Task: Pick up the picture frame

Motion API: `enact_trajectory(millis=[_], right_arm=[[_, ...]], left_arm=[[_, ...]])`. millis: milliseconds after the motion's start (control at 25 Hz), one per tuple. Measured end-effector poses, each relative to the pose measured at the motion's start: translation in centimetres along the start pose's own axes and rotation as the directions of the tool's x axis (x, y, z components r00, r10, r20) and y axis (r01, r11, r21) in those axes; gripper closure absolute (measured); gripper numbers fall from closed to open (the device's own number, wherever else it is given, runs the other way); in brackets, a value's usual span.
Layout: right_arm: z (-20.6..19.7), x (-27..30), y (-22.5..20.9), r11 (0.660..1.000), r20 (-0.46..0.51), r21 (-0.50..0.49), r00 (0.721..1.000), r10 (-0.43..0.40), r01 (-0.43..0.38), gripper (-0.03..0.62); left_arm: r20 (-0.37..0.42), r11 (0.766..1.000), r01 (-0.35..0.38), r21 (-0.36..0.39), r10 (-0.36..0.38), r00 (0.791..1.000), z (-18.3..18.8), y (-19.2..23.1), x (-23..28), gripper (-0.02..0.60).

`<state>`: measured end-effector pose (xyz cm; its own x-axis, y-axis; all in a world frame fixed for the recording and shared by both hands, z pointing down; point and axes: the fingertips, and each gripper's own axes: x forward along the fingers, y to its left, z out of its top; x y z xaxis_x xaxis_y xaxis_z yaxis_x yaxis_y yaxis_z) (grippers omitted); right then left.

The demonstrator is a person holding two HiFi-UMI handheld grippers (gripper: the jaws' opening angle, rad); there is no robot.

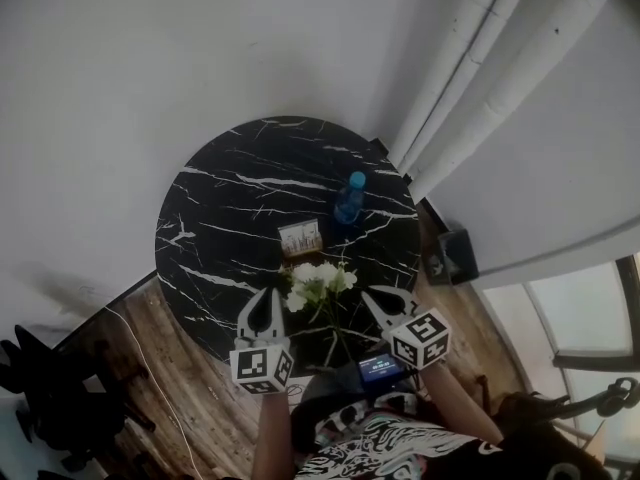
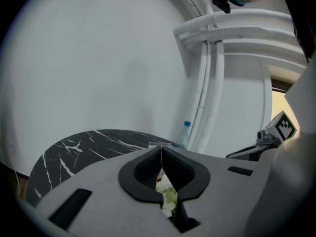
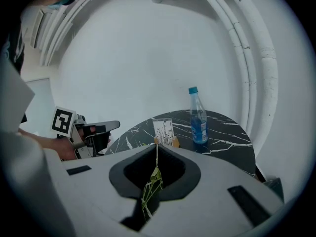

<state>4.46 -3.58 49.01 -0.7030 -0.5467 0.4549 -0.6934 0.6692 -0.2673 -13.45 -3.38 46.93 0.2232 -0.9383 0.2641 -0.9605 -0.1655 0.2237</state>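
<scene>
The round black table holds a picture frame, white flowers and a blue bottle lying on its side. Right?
No: the blue bottle stands upright, as the right gripper view shows. The picture frame, white flowers and round black table are as stated.

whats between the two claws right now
White flowers with green stems sit between the left claw and the right claw; the head view shows it.
</scene>
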Motion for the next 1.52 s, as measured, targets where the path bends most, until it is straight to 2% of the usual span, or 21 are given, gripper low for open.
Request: enact_trajectory(millis=[560,920,1240,1520], right_arm=[[-0.6,4.4,-3.2,0.999,-0.084,-0.046,0.996,0.01,-0.014,0.576],[0.2,7.2,-4.1,0.994,-0.11,-0.1,0.993,0.036,-0.047,0.576],[-0.4,10.1,-5.1,0.992,-0.16,-0.086,0.984,0.073,-0.087,0.574],[-0.5,12.0,-5.7,0.984,-0.176,-0.11,0.977,0.119,-0.139,0.574]], left_arm=[[-0.07,1.0,-0.001,0.029,0.003,0.998,-1.7,1.8,3.7,0.566],[-0.103,0.998,0.04,0.046,-0.035,0.994,-2.7,2.4,6.4,0.566],[-0.155,0.994,0.086,0.064,-0.075,0.985,-4.1,3.2,8.7,0.565],[-0.178,0.988,0.107,0.114,-0.086,0.98,-5.2,3.7,9.8,0.565]])
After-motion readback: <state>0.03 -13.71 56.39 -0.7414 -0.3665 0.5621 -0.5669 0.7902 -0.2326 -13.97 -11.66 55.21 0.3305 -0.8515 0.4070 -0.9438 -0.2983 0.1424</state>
